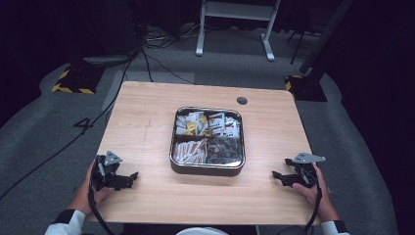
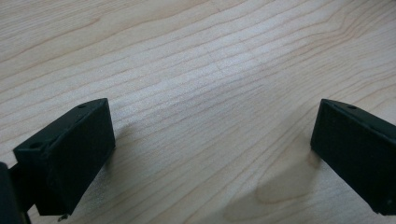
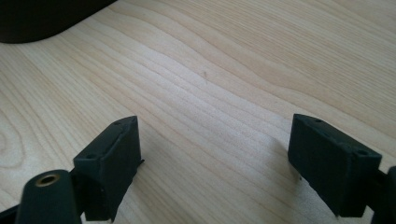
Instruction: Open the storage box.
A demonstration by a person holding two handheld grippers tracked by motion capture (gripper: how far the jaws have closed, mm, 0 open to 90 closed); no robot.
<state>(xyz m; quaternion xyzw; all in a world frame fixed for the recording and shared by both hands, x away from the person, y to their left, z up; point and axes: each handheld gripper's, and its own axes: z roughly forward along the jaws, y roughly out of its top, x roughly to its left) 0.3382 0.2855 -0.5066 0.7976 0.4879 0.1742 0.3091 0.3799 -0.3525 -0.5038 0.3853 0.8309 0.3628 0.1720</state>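
Note:
A square metal tin [image 1: 207,169] sits in the middle of the wooden table [image 1: 147,132], divided into compartments with small packets and dark pieces inside. My left gripper [image 1: 129,177] rests low over the table near its front left, a hand behind it. In the left gripper view its jaws stand wide apart over bare wood, so the left gripper [image 2: 212,154] is open and empty. My right gripper [image 1: 278,177] lies near the front right, pointing toward the tin. The right gripper [image 3: 215,163] is open too, with only wood grain between its jaws.
A dark round grommet [image 1: 242,100] is set in the table's far edge. Beyond the table, cables [image 1: 147,54] run over grey carpet and a white frame's legs [image 1: 235,29] stand. The tin's dark corner [image 3: 42,18] shows at the upper left of the right gripper view.

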